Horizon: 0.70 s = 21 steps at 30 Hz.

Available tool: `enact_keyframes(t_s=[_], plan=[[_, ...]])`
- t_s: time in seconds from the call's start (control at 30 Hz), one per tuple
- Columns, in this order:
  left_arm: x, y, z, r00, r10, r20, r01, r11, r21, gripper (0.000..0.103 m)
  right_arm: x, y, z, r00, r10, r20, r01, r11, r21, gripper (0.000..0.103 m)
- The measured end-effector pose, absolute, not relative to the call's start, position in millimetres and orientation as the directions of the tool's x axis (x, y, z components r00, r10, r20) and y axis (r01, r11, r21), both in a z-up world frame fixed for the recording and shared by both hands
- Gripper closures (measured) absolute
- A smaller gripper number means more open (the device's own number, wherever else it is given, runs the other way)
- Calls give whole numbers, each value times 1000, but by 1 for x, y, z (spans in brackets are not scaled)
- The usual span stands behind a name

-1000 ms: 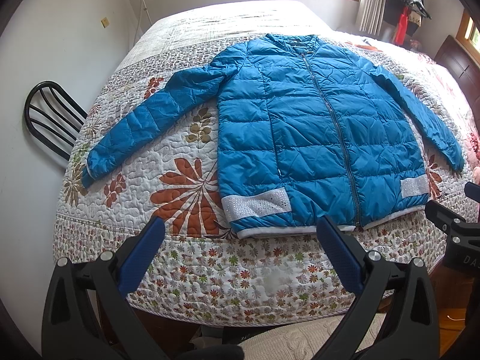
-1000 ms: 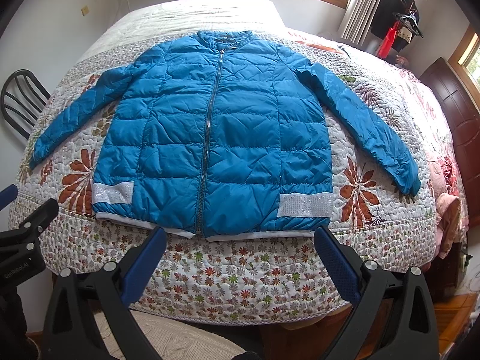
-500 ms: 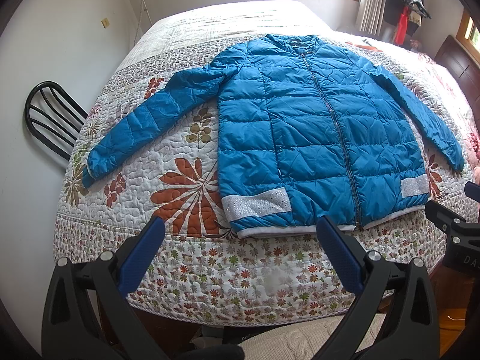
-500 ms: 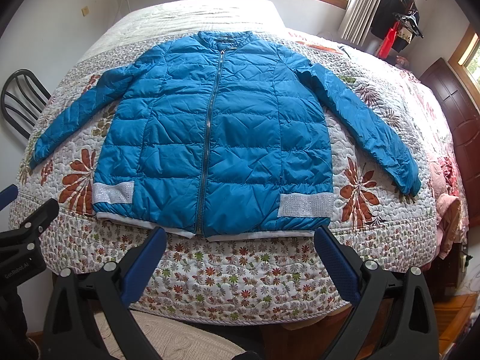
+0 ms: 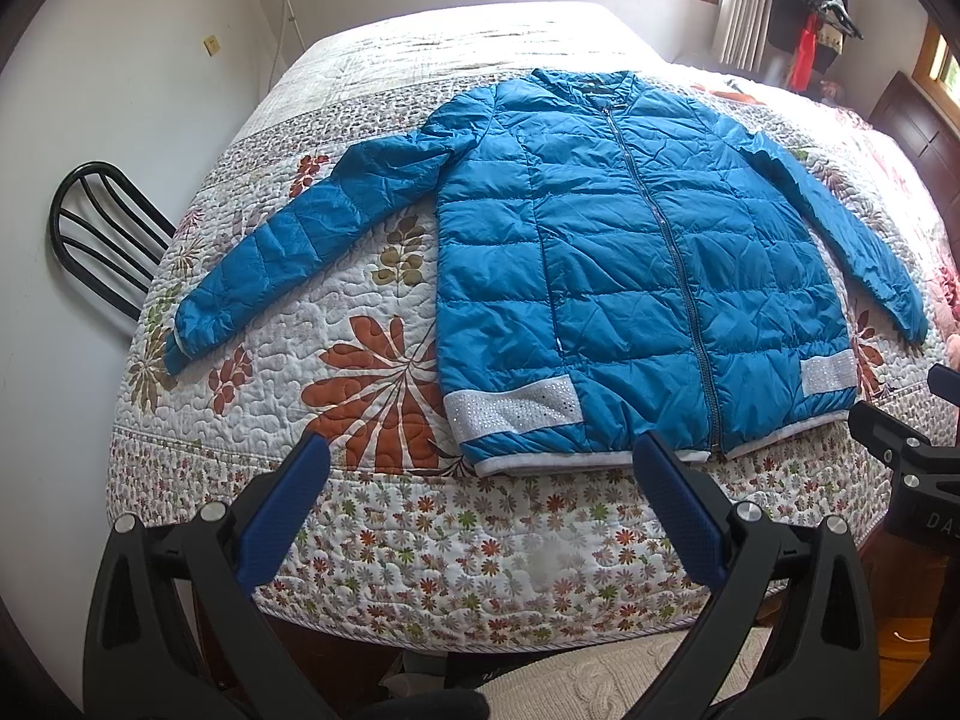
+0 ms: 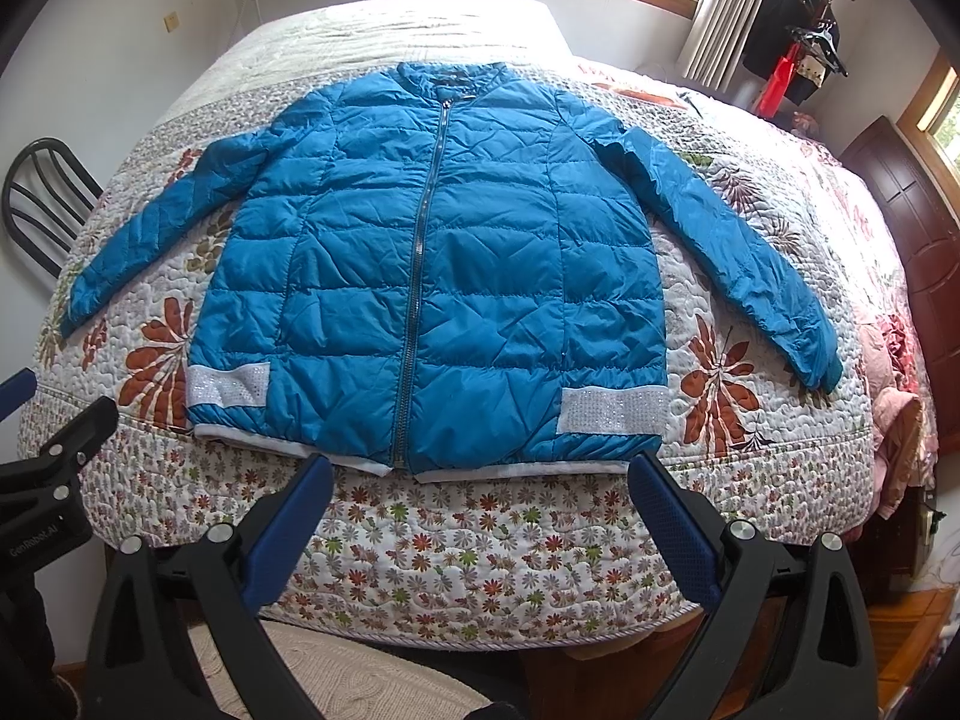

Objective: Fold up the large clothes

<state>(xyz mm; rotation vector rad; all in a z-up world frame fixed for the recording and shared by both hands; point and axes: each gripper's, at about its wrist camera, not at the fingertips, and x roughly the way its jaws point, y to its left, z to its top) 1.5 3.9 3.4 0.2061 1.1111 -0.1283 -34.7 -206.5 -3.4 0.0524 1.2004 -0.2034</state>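
Left wrist view: 1 blue jacket (image 5: 630, 276) zipped and flat on quilt (image 5: 372, 360), hem at bed edge; left gripper (image 5: 480, 480) and right gripper (image 6: 480, 480) spread wide, empty (both short of hem); risk: slick padded fabric slipping off edge if tugged.

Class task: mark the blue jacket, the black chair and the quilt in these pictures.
blue jacket (image 6: 492, 276): right wrist view, on the chest panel beside the zip.
black chair (image 5: 102, 228): left wrist view, on the curved backrest bars.
quilt (image 5: 372, 372): left wrist view, on the orange leaf print.
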Motion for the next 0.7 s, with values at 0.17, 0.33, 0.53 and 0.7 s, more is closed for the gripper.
enact_keyframes(t_s=[0.17, 0.33, 0.53, 0.7], plan=[[1, 5, 5, 440, 1, -898, 206, 973, 102, 3, -34, -201, 0, 348, -128, -929, 183, 981, -67, 4], [1, 4, 6, 442, 4, -897, 203, 974, 105, 3, -34, -202, 0, 349, -129, -928, 184, 981, -67, 4], [2, 2, 9, 444, 4, -896, 206, 973, 106, 3, -35, -204, -1, 349, -127, -928, 184, 981, -65, 4], [4, 1, 10, 446, 5, -895, 207, 972, 109, 3, -33, -202, 0, 352, -125, -928, 180, 982, -64, 4]])
